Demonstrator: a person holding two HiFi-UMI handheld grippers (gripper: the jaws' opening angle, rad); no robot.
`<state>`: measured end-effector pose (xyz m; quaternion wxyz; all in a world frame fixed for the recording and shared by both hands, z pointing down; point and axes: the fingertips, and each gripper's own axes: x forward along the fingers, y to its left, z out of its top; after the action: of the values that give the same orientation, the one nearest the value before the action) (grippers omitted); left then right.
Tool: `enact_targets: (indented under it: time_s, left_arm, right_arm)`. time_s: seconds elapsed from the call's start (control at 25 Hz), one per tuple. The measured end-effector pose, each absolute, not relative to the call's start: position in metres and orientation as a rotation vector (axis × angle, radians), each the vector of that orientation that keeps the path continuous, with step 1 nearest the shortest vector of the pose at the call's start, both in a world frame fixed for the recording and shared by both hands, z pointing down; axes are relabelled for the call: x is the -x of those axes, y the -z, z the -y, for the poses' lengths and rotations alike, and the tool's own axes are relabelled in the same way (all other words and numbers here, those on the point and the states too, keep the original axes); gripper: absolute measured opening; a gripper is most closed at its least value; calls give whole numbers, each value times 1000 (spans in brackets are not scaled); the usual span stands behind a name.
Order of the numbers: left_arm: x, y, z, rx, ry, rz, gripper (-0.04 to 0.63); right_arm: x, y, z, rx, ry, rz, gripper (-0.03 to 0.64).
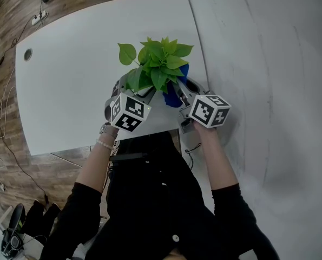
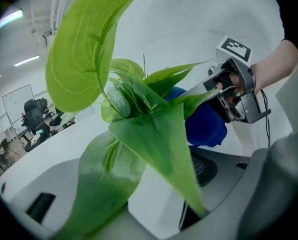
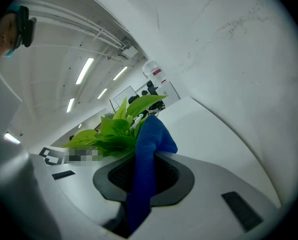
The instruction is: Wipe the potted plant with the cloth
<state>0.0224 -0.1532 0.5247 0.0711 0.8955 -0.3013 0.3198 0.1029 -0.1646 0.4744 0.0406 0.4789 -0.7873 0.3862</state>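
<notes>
Bare table (image 1: 69,64) spreads left of and beyond the potted plant (image 1: 159,64), while the wall (image 1: 269,64) stands close on its right

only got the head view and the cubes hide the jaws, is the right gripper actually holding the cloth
Observer: Yes. In the right gripper view the right gripper is shut on the blue cloth, which sticks up out of its jaws.
Operator: and the left one
Observer: The left gripper is open. The white pot and some leaves stand between its jaws, with a dark gap beside the pot on the right.
Operator: is the cloth on the leaves
Observer: The left gripper view shows the cloth bunched right behind the leaves, but it doesn't show whether they touch.
</notes>
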Motion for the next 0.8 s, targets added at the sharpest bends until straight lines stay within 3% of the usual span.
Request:
enact_targets:
  time_s: [0.8]
  left_arm:
    - [-22,-529,156,-2705,-982,876,291]
  right_arm:
    - [-108,-524,207,-1385,-1140,2285,89]
